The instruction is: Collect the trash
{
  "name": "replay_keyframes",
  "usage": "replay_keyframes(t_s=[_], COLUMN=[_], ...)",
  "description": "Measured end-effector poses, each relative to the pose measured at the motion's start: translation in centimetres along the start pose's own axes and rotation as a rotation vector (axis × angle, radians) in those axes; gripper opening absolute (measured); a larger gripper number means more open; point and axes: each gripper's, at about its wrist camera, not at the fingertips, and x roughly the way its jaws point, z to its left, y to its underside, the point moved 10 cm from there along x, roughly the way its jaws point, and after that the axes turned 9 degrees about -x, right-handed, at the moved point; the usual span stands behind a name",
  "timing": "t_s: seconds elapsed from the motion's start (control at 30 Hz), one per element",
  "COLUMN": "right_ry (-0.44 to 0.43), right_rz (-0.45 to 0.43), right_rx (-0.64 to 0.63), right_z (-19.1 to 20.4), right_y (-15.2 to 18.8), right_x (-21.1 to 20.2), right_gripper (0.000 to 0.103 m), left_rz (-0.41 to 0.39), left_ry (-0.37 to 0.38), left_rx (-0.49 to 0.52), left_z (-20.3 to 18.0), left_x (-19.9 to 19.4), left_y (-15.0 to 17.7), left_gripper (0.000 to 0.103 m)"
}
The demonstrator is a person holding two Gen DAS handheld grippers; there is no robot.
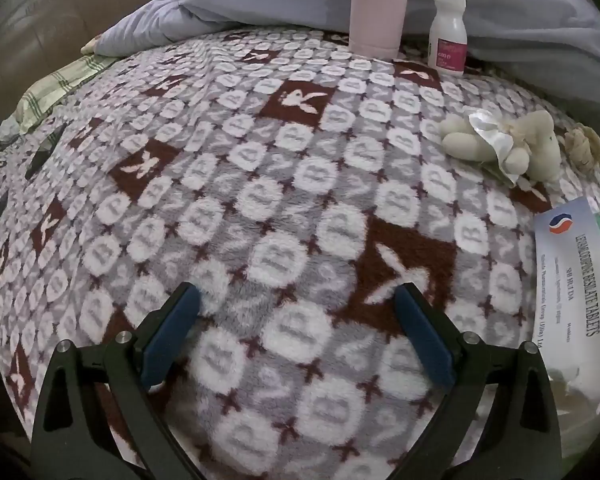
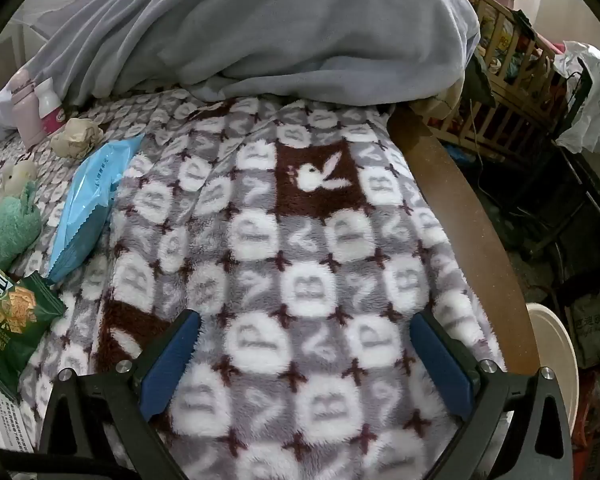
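Note:
Both views look down on a bed with a patterned fleece blanket (image 1: 260, 184). My left gripper (image 1: 296, 296) is open and empty over bare blanket. A white tablet box (image 1: 568, 280) lies to its right. A crumpled paper ball (image 1: 586, 146) lies at the far right. My right gripper (image 2: 306, 320) is open and empty over the blanket (image 2: 300, 240). To its left lie a blue plastic wrapper (image 2: 88, 200), a green snack packet (image 2: 16, 320) and a crumpled paper ball (image 2: 76, 138).
A pink flask (image 1: 376, 12) and a white pill bottle (image 1: 448, 32) stand at the back by a grey-blue duvet (image 1: 500, 4). A cream plush toy (image 1: 504, 144) and a green plush (image 2: 12, 228) lie on the bed. A wooden bed edge (image 2: 460, 216) and a beige bin (image 2: 552, 360) are at the right.

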Motion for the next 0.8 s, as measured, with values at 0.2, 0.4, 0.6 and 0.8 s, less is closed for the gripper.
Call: replay_keyframes(t_s=[0.2,0.4,0.6,0.8], right_ry=[0.000,0.000,-0.006,-0.013], right_rz=[0.000,-0.001,0.007,-0.028], right_rx=[0.000,0.000,-0.003,0.009], right_z=[0.0,0.0,-0.1,0.5], right_y=[0.0,0.0,0.1,0.6], right_x=[0.0,0.0,-0.1,-4.5], right_gripper=[0.103,0.103,0.103,0.103], left_rz=[0.036,-0.084,-0.168,-0.187], left_ry=[0.014,0.003,0.089,0.202], left_rx=[0.006,0.086,0.121,0.125], left_z=[0.5,-0.3,-2.8,-6.1], left_x=[-1.3,-7.6,-14.5,-19.0], left_y=[0.3,-0.6,-0.6,0.5], left_gripper=[0.098,0.098,0.098,0.098])
